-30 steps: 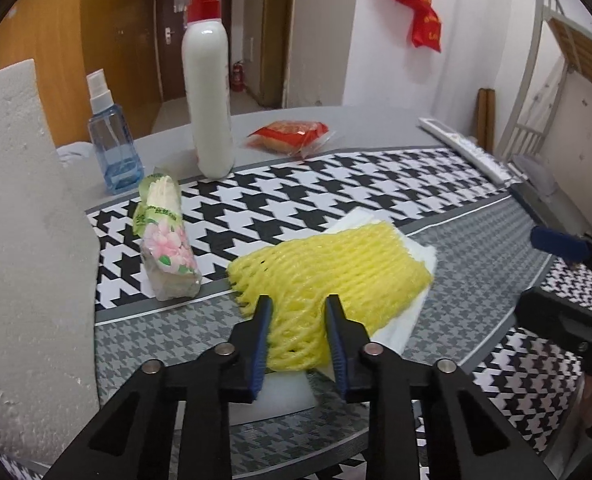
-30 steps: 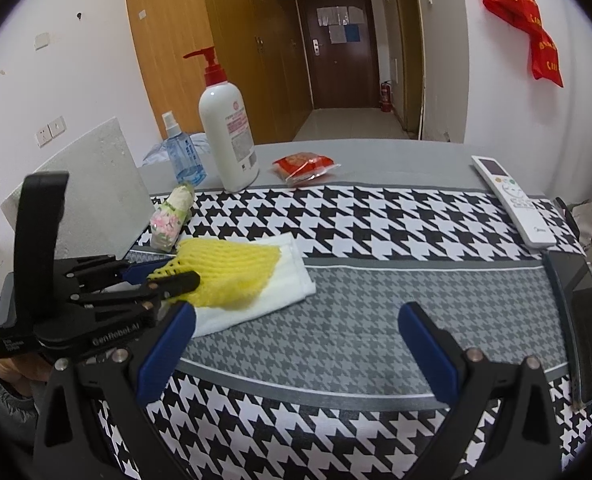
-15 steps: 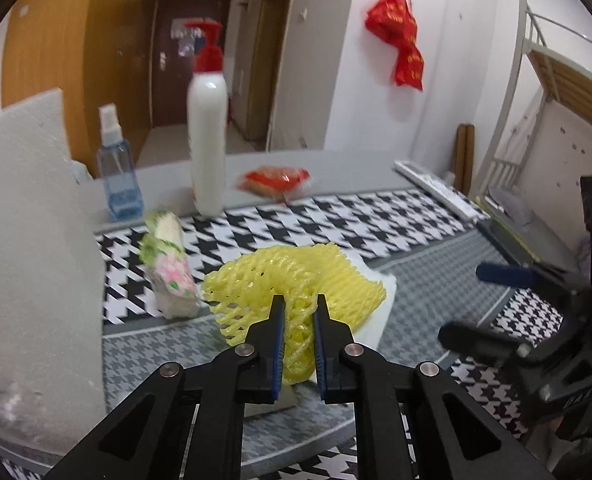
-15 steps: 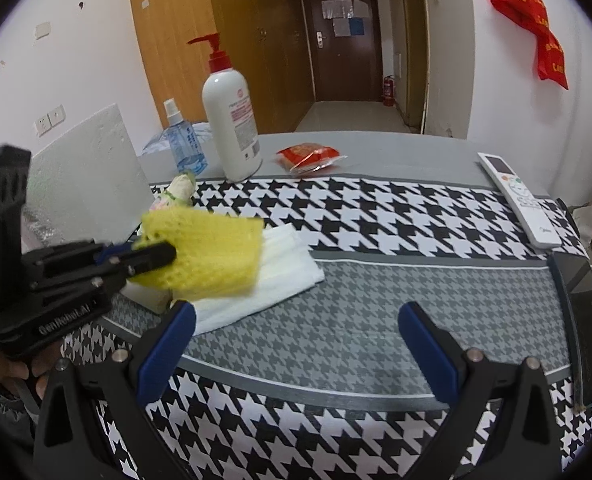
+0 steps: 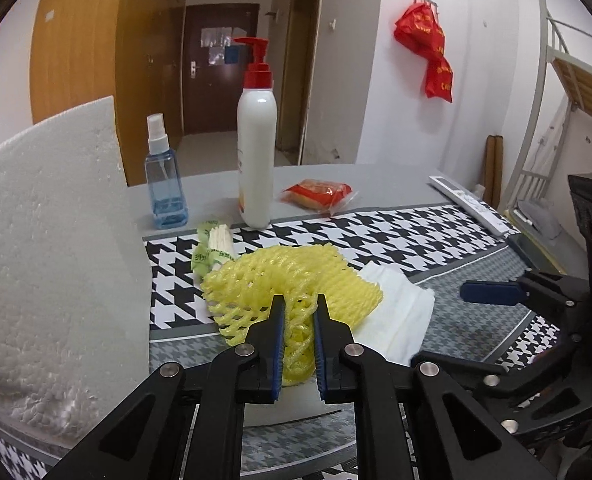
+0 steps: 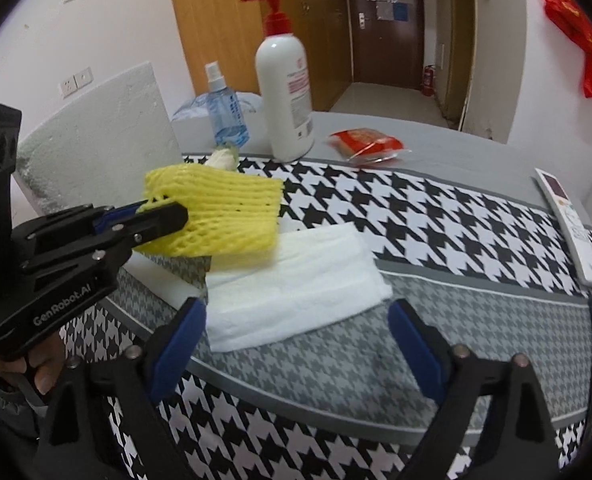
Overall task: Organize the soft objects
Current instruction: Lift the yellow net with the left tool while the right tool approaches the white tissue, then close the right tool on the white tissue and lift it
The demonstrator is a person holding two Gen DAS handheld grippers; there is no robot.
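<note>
My left gripper [image 5: 299, 306] is shut on the near edge of a yellow foam net [image 5: 292, 280] and holds it lifted off the table; the right wrist view shows the net [image 6: 220, 208] hanging in the air above a folded white towel [image 6: 296, 280]. That towel [image 5: 396, 312] lies on the grey band of the tablecloth. My right gripper [image 6: 296, 320] hovers just in front of the towel with its jaws wide and closing, nothing between them. A small flowered tissue pack [image 5: 212, 248] lies behind the net.
A white foam board [image 5: 52, 248] stands at the left. At the back stand a blue spray bottle [image 5: 164, 184] and a white pump bottle [image 5: 256, 152], with a red snack packet [image 5: 320, 194] beside them. A remote control [image 6: 568, 216] lies at the right edge.
The left gripper closed tighter on the yellow net and lifted it off the towel. The right gripper moved in toward the towel and its jaws narrowed slightly.
</note>
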